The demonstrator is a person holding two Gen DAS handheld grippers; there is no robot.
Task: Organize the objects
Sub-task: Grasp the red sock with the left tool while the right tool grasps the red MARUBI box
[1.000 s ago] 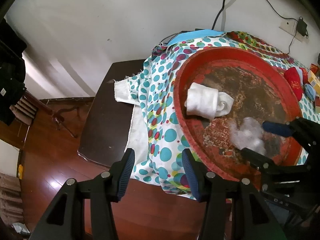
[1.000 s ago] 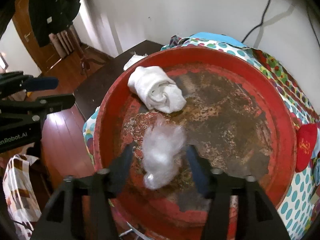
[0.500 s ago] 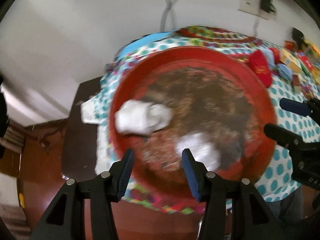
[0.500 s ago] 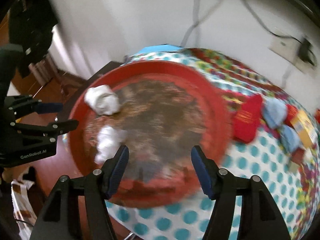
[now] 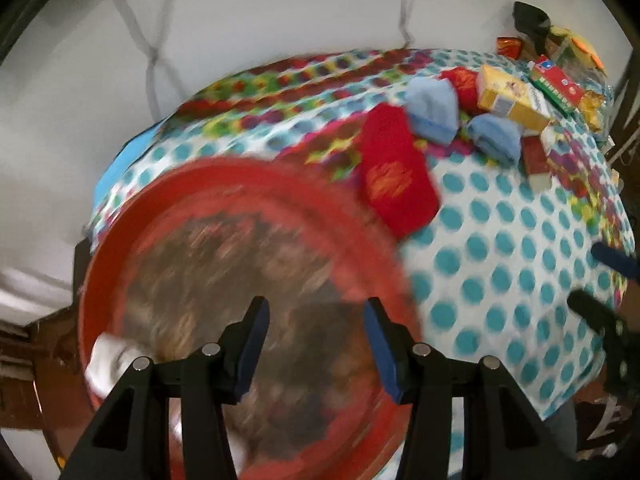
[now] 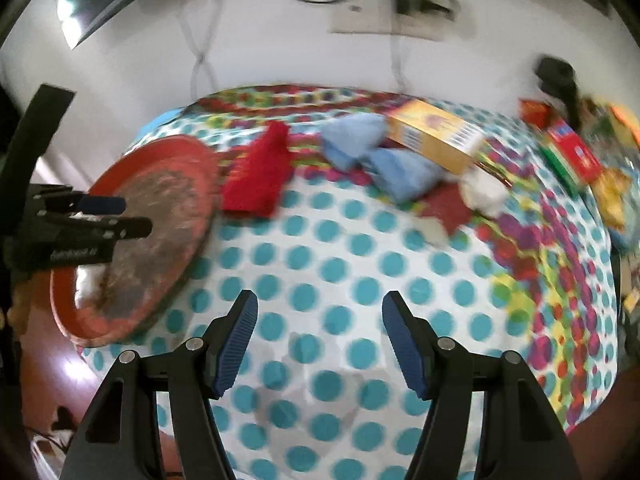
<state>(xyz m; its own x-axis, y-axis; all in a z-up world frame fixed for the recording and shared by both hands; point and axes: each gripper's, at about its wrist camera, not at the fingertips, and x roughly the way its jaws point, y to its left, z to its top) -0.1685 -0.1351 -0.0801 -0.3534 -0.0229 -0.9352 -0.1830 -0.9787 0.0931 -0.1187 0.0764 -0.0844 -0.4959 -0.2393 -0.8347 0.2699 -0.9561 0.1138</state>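
Left tool (image 5: 316,344): I see it apart, empty, now over the red tray (image 5: 132,216).
Right tool (image 6: 318,340): apart, empty, has left the tray for the dotted cloth (image 6: 360,248).
White roll (image 5: 108,360): still in tray.

Table under a white cloth (image 6: 360,248) with teal dots and a multicoloured band along its far and right edges; a dark wood corner (image 5: 80,256) shows bare at the left end. Round red tray (image 6: 96,328) sits at the left end, overhanging the near edge, a red cloth pouch (image 6: 260,176) just beside its far-right rim. Along the far edge toward the right corner: two pale blue cloth bundles (image 6: 352,140) touching each other, a yellow box (image 6: 436,136) against them, a red-and-green box (image 6: 572,156) nearer the corner; smaller items there too blurred to identify.
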